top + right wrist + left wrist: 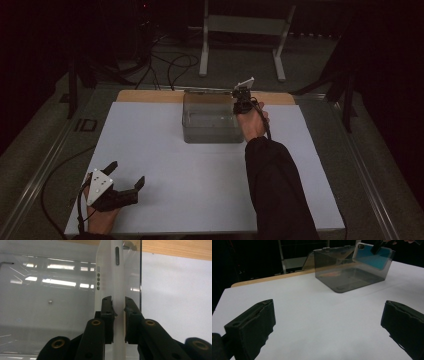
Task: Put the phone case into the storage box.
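A clear smoky plastic box (207,122) stands at the back middle of the white board (165,165). My right gripper (242,106) points down at the box's right end, shut on a phone case. In the right gripper view the case's white edge (111,277) with its side buttons runs up between the jaws (118,307), beside the box's wall (140,277). From the left gripper view the case (372,256) shows a blue face and a pale rim. My left gripper (125,174) rests at the front left, jaws (329,322) wide open around bare board.
A wooden strip (150,96) borders the board behind the box. Beyond the table stand a metal frame's legs (204,45) and loose cables (175,65) on the dark floor. The person's dark right sleeve (275,185) crosses the board's right half.
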Tool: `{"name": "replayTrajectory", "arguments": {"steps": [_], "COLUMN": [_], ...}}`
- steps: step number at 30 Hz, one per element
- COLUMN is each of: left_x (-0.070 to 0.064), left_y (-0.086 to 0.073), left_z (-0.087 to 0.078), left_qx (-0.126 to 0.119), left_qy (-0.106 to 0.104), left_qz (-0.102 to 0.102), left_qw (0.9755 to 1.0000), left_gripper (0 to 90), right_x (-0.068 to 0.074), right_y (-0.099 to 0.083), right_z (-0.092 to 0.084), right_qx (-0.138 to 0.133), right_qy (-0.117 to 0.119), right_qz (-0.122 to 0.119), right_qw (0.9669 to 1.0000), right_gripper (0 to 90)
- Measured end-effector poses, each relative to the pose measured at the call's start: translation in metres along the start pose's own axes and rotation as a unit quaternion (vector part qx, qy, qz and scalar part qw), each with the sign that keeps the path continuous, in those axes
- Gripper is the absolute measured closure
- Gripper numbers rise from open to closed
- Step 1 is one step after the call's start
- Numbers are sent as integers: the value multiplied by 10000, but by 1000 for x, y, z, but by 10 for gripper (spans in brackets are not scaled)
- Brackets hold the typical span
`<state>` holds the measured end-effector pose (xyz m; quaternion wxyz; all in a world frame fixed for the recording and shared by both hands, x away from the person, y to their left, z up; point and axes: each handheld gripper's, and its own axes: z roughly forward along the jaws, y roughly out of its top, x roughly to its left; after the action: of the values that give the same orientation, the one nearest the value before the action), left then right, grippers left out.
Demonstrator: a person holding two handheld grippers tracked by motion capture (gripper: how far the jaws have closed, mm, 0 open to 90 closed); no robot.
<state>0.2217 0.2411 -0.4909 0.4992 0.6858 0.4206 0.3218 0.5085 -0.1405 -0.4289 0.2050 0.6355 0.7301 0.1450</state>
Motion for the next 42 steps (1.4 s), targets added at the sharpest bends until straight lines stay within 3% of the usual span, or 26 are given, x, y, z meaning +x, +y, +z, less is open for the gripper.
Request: {"name": "replayTrajectory", "arguments": {"steps": [16, 25, 32, 36, 42], "left_x": [0, 0, -1, -1, -1], "left_y": [0, 0, 0, 0, 0], "left_z": [0, 1, 1, 1, 1], "left_qx": [4, 9, 13, 16, 14], "left_qy": [-3, -14, -13, -13, -14], "left_qz": [-3, 4, 9, 10, 8], "left_qw": [10000, 10000, 10000, 10000, 10000], "left_gripper": [7, 7, 7, 7, 6], "right_x": [5, 4, 3, 3, 0], "right_y": [-2, -2, -3, -4, -6], "right_z": [4, 4, 0, -2, -9], "right_qx": [21, 73, 16, -64, -211], "right_qy": [-202, -143, 2, 88, 339], "right_qz": [-133, -166, -208, -353, -359], "right_qw": [9997, 9997, 9998, 9993, 9986], "right_gripper": [806, 803, 744, 705, 677]}}
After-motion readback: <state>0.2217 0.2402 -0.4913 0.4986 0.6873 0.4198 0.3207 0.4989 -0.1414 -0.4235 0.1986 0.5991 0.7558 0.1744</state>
